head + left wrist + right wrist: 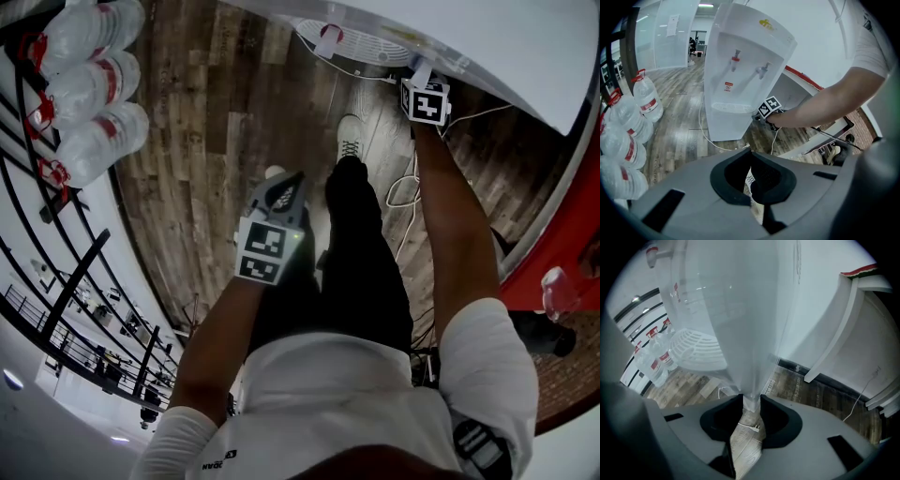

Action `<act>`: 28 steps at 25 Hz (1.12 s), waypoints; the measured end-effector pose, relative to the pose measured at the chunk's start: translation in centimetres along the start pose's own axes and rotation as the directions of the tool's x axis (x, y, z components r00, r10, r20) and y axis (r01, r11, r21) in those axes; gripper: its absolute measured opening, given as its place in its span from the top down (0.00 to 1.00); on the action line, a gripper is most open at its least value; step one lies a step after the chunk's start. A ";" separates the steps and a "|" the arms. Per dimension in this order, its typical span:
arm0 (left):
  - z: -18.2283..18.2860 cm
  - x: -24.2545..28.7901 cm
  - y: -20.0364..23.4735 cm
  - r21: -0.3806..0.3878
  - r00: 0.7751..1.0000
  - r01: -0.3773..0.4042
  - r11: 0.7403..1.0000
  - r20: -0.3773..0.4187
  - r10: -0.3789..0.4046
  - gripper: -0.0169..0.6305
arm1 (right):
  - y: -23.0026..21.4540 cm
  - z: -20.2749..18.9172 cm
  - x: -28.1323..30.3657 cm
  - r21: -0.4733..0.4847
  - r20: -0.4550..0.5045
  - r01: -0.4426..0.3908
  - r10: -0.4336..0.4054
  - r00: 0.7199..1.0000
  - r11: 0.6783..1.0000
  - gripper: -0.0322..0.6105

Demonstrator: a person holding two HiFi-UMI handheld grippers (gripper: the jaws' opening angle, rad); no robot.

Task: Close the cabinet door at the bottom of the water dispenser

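Observation:
The white water dispenser (740, 70) stands on the wood floor, with two taps over a drip grille. My right gripper (765, 116) is at its lower right corner. In the right gripper view the thin white edge of the cabinet door (750, 333) runs down between the jaws of the right gripper (751, 411), and the pads close on it. From the head view the right gripper (422, 75) reaches the dispenser (375, 47) at arm's length. My left gripper (286, 187) hangs over the floor by the person's legs, narrowly open with nothing in it (750, 180).
Several large water bottles (89, 84) with red labels lie at the left, also seen from the left gripper (628, 136). A white cable (403, 192) trails over the floor by the dispenser. A curved red and white wall (553, 244) stands at the right. The person's shoe (349, 136) is near the dispenser.

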State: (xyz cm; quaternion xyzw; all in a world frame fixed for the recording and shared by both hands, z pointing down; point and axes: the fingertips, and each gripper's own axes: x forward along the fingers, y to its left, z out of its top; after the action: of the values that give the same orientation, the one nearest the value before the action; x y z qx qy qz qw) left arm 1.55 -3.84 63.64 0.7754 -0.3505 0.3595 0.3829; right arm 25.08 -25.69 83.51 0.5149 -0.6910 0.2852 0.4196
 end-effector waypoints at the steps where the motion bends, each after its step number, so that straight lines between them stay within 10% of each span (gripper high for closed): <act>1: 0.0 0.0 0.1 -0.001 1.000 -0.001 1.000 0.000 0.001 0.97 | 0.0 0.0 0.1 -0.009 0.000 0.000 0.000 1.000 1.000 0.75; 14: 1.5 -2.6 0.2 -0.014 0.999 -0.004 1.000 0.054 0.005 0.97 | 1.5 -3.3 -3.0 0.085 -0.088 -0.001 0.009 0.996 0.996 0.75; 28: 1.4 -17.3 -0.4 0.080 0.979 -0.023 0.997 0.202 0.007 0.97 | 16.4 0.1 -25.6 0.060 0.081 -0.233 0.228 0.970 0.970 0.87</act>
State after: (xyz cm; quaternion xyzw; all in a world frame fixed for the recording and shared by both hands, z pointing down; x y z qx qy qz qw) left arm -6.32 -0.20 48.55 0.8203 -0.3783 0.2959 0.3106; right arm 12.43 -8.63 61.67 0.4554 -0.7508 0.3369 0.3397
